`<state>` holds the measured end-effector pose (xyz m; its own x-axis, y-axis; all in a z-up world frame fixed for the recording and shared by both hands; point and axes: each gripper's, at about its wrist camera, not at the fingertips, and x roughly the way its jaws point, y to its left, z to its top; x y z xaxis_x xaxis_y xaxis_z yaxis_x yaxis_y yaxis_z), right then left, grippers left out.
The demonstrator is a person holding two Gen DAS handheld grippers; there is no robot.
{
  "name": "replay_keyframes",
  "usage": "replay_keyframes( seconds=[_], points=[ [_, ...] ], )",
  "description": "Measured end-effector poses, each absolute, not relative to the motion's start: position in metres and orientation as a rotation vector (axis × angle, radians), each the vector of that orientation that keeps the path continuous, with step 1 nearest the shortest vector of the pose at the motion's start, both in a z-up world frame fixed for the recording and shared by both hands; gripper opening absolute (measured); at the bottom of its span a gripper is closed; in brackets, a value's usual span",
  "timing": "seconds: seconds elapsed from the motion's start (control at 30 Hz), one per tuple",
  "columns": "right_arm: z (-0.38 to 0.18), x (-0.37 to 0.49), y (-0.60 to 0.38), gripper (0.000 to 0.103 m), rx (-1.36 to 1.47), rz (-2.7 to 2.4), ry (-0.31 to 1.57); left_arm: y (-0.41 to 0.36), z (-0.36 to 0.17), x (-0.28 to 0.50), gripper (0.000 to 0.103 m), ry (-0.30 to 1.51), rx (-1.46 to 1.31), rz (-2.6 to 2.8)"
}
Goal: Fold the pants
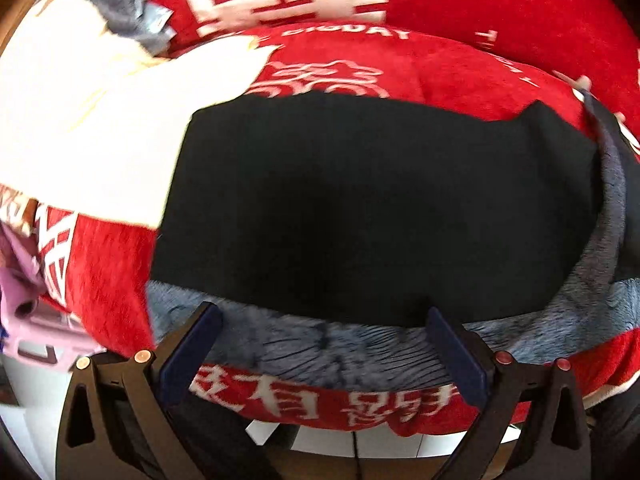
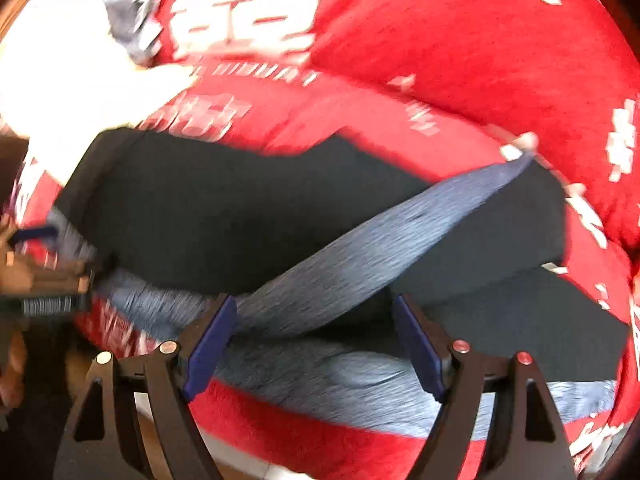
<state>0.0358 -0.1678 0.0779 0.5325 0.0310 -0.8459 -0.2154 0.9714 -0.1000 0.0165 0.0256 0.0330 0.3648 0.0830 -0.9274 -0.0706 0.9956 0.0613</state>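
The black pants (image 1: 360,208) with grey fleece lining (image 1: 320,344) lie on a red blanket (image 1: 440,76). In the left wrist view my left gripper (image 1: 322,334) is open, its jaws wide apart over the grey lined edge at the near side of the pants, holding nothing. In the right wrist view the pants (image 2: 224,216) lie partly folded, a strip of grey lining (image 2: 380,232) crossing them diagonally. My right gripper (image 2: 314,330) is open above the grey lining at the near edge, empty. The left gripper (image 2: 36,240) shows at the left edge of this view.
The red blanket (image 2: 440,60) with white characters covers the bed. A white cloth (image 1: 100,120) lies left of the pants, with a grey item (image 1: 132,12) behind it. Pink items (image 1: 36,320) sit at the lower left. The bed's near edge and pale floor (image 1: 360,444) are below the grippers.
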Motion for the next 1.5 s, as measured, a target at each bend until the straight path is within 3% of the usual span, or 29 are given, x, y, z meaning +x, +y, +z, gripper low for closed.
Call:
replay_keyframes(
  seconds=[0.1,0.13,0.17,0.33,0.5,0.53,0.57,0.63,0.67,0.83,1.0,1.13,1.2,1.27,1.33,1.5],
  points=[
    [0.094,0.077,-0.196,0.092,-0.138,-0.021,0.984,0.011,0.032,0.024,0.103,1.197,0.022,0.06],
    [0.093,0.09,-0.203,0.101,-0.132,-0.068,0.998,0.006,0.029,0.026,0.103,1.205,0.025,0.052],
    [0.09,0.107,-0.209,0.103,-0.13,-0.125,1.027,0.002,0.025,0.029,0.103,1.215,0.033,0.057],
    [0.055,0.18,-0.222,0.103,-0.107,-0.269,1.203,0.004,0.022,0.032,0.103,1.226,0.041,0.049],
    [0.031,0.19,-0.244,0.102,0.016,-0.288,1.269,0.009,0.019,0.036,0.103,1.227,0.043,0.034],
    [0.033,0.185,-0.249,0.084,0.035,-0.292,1.261,0.009,0.018,0.037,0.103,1.226,0.043,0.033],
    [0.034,0.181,-0.251,0.041,0.028,-0.306,1.255,0.009,0.018,0.037,0.103,1.226,0.044,0.032],
    [0.044,0.169,-0.267,0.019,0.1,-0.278,1.219,0.007,0.018,0.035,0.103,1.225,0.047,0.032],
    [0.048,0.162,-0.275,0.014,0.16,-0.269,1.203,0.007,0.019,0.037,0.103,1.229,0.048,0.033],
    [0.077,0.094,-0.311,0.008,0.29,-0.36,1.053,0.0,0.033,0.042,0.103,1.216,0.046,0.006],
    [0.074,0.013,-0.319,0.008,0.287,-0.413,1.019,-0.026,0.042,0.041,0.103,1.2,0.019,-0.091],
    [0.064,-0.006,-0.327,0.008,0.292,-0.349,1.029,-0.063,0.039,0.041,0.103,1.203,0.084,-0.18],
    [0.064,-0.004,-0.334,0.022,0.295,-0.329,1.017,-0.078,0.03,0.041,0.103,1.225,0.127,-0.203],
    [0.063,0.009,-0.343,0.061,0.248,-0.356,1.015,-0.081,0.023,0.041,0.103,1.228,0.12,-0.201],
    [0.064,0.023,-0.346,0.077,0.157,-0.381,1.021,-0.077,0.023,0.041,0.103,1.233,0.1,-0.203],
    [0.074,0.053,-0.322,0.078,-0.18,-0.393,1.003,-0.077,0.019,0.041,0.103,1.236,0.101,-0.196]
  ],
)
